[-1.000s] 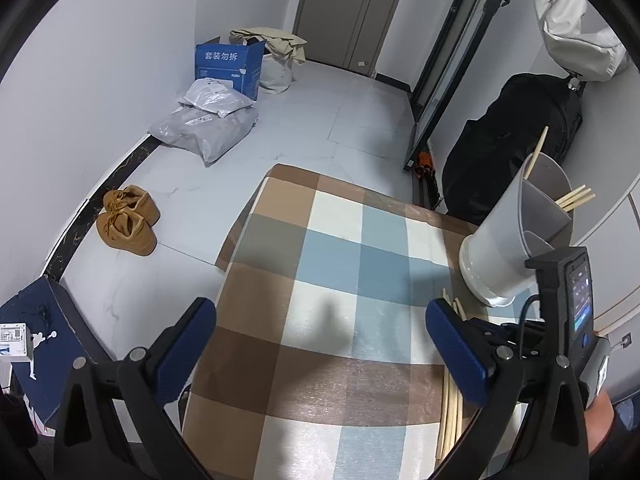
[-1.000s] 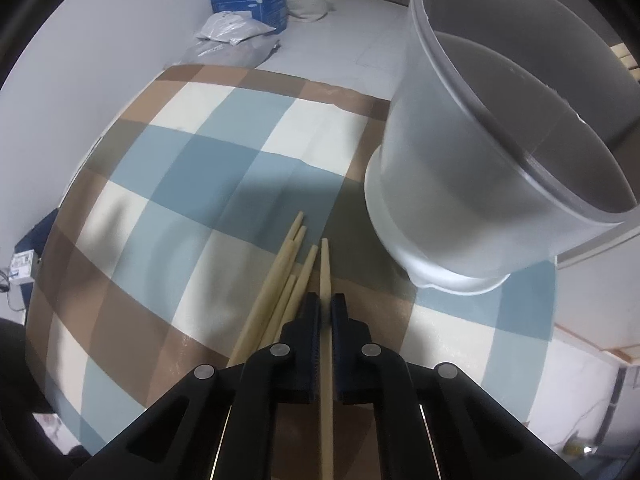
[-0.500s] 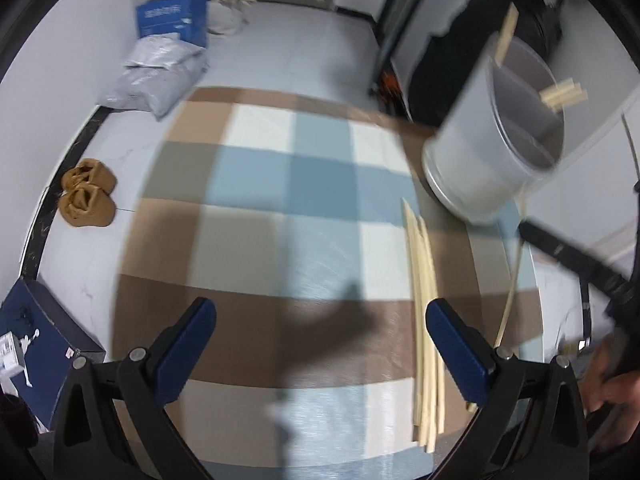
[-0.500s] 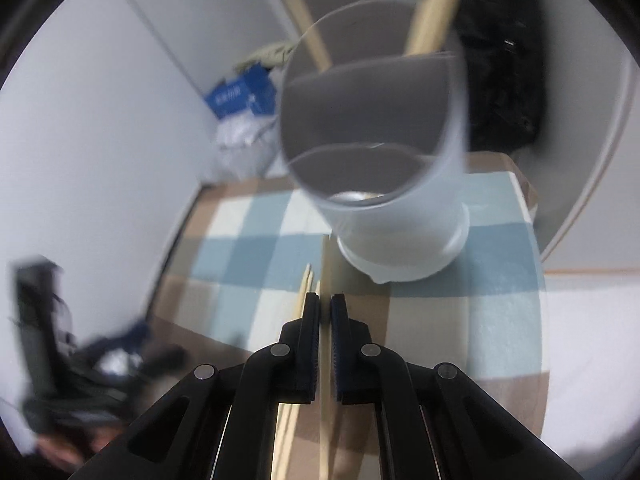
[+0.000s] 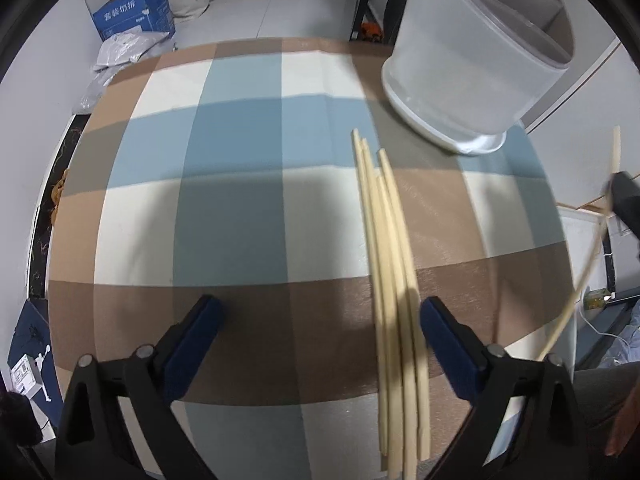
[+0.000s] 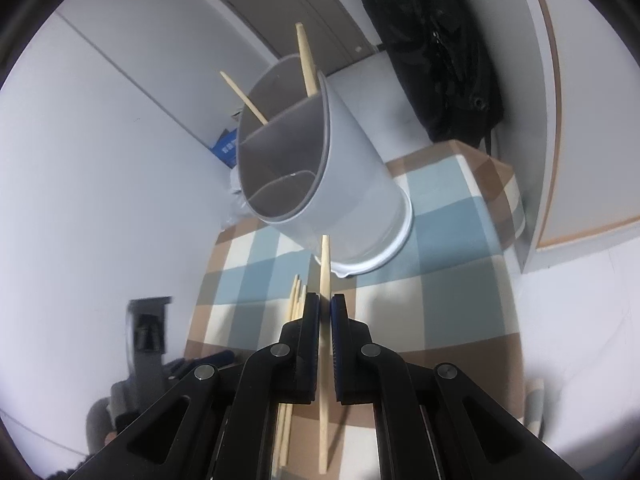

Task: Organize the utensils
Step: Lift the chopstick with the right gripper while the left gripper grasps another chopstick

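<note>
Several wooden chopsticks (image 5: pixel 386 280) lie in a bundle on the checked tablecloth (image 5: pixel 240 160). My left gripper (image 5: pixel 320 312) points down over them. Its jaws are closing but still wide, with the bundle between them near the right finger (image 5: pixel 444 336) and no pad touching it. My right gripper (image 6: pixel 325 304) is shut on a single chopstick (image 6: pixel 325 264), held above the cloth and pointing at the grey divided holder (image 6: pixel 320 168). Two chopsticks stand in the holder's far compartment. In the left wrist view the holder (image 5: pixel 472 80) is at the upper right, and the held chopstick (image 5: pixel 580 280) slants along the right edge.
On the floor beyond the table are a blue cardboard box (image 5: pixel 136 16) and grey plastic bags (image 5: pixel 128 48). A black bag (image 6: pixel 440 60) hangs by the wall behind the holder. The table's right edge lies close to the holder. A hand (image 5: pixel 624 432) shows at the lower right.
My left gripper has sunk and shifted over the chopstick bundle, which now lies between its jaws. My right gripper has lifted its chopstick off the cloth and rolled, facing the holder's opening.
</note>
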Demonstrator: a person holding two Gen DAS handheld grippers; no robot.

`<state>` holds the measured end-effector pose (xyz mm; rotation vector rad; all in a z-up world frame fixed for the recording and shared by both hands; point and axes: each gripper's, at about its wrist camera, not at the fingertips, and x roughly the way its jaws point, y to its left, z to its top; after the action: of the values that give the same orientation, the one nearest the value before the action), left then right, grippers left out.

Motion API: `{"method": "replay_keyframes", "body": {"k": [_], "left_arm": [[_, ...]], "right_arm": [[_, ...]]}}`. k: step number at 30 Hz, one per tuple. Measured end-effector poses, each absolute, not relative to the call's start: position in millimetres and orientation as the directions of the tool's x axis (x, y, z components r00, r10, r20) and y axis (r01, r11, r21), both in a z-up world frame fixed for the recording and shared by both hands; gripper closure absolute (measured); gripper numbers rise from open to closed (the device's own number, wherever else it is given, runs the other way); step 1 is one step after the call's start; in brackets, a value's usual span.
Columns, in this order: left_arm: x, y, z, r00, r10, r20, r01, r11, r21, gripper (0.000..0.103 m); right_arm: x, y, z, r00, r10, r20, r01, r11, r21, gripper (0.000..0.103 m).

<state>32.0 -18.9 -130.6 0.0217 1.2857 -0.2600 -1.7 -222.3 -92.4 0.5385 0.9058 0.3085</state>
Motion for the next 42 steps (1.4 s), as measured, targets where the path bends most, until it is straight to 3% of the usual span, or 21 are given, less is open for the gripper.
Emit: {"method": "replay_keyframes", "body": {"k": [3,6,8,12,23,30,35,42], "left_arm": [[33.7,-17.9,-129.2,0.269,-0.164,-0.949,0.215,0.971,-0.107,0.020],[33.2,-13.5,-125.5,0.285,-0.164,-0.945,0.212,0.972,-0.105,0.039],[32.2,-12.9,-122.3,0.287,-0.183,-0.940,0.218,0.968,-0.122,0.058],[29.2,-6.9,-121.1,0.279,-0.204,-0.938,0.224,0.964,-0.143,0.072],[44.5,-4.4,-119.0,0.270,-0.224,-0.937,0.168,0.969,-0.183,0.073],[63.1,-26.9,-127.2,0.262,-0.160,-0.952,0.214,0.971,-0.105,0.072],[73.6,-32.1,-133.4,0.253,-0.157,-0.955,0.195,0.975,-0.109,0.066],[91.5,-42.9,-136.9,0.253,-0.078,-0.964,0.228,0.974,-0.019,0.054]], "right_arm": [[-2.7,-223.8,-95.1,0.588,0.472,-0.657,-0.042,0.829,0.558,0.098],[-3.4,-226.0,-95.3,0.585,0.481,-0.653,-0.044,0.822,0.567,0.098],[-3.9,-225.0,-93.6,0.586,0.487,-0.648,-0.050,0.820,0.571,0.098],[-6.1,-219.3,-88.5,0.589,0.491,-0.642,-0.070,0.823,0.564,0.098],[-2.7,-211.8,-88.5,0.590,0.495,-0.638,-0.081,0.822,0.563,0.098],[-2.0,-211.4,-86.8,0.596,0.499,-0.629,-0.083,0.817,0.571,0.098],[-1.4,-211.6,-87.2,0.596,0.498,-0.630,-0.083,0.819,0.568,0.098],[0.3,-210.0,-86.1,0.595,0.504,-0.627,-0.087,0.815,0.573,0.098]]}}
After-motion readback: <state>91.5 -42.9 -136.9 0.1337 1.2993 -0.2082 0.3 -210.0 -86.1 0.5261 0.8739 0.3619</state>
